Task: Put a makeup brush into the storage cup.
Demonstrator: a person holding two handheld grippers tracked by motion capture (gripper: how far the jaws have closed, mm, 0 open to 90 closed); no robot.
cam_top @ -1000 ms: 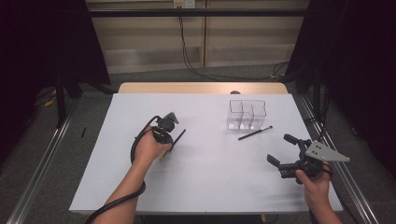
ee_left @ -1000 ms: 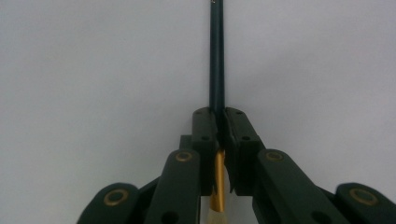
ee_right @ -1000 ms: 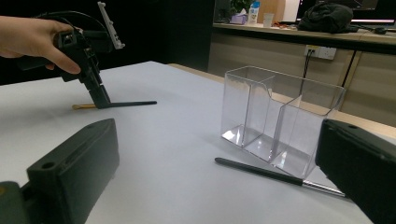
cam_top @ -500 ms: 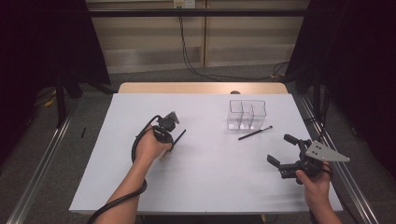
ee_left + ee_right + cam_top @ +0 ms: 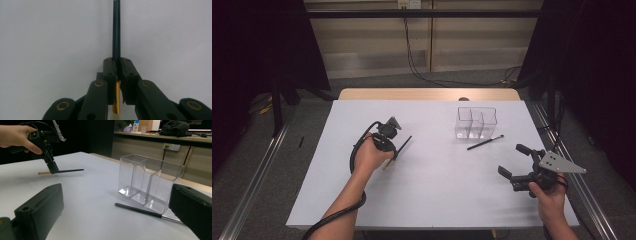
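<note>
Now we see our left gripper (image 5: 393, 145) with its fingers clamped on a thin dark brush with a gold ferrule (image 5: 116, 35), well left of the clear three-compartment plastic organiser (image 5: 476, 122) on the white surface (image 5: 437, 190). Our right gripper (image 5: 518, 161), fingers spread apart, hovers near the organiser's front right, where a second dark brush (image 5: 485, 142) lies just beside it.

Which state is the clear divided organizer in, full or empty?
Empty. The clear organizer shows bare compartments through its walls; one brush lies on the table beside it, and the left gripper holds another brush.
</note>
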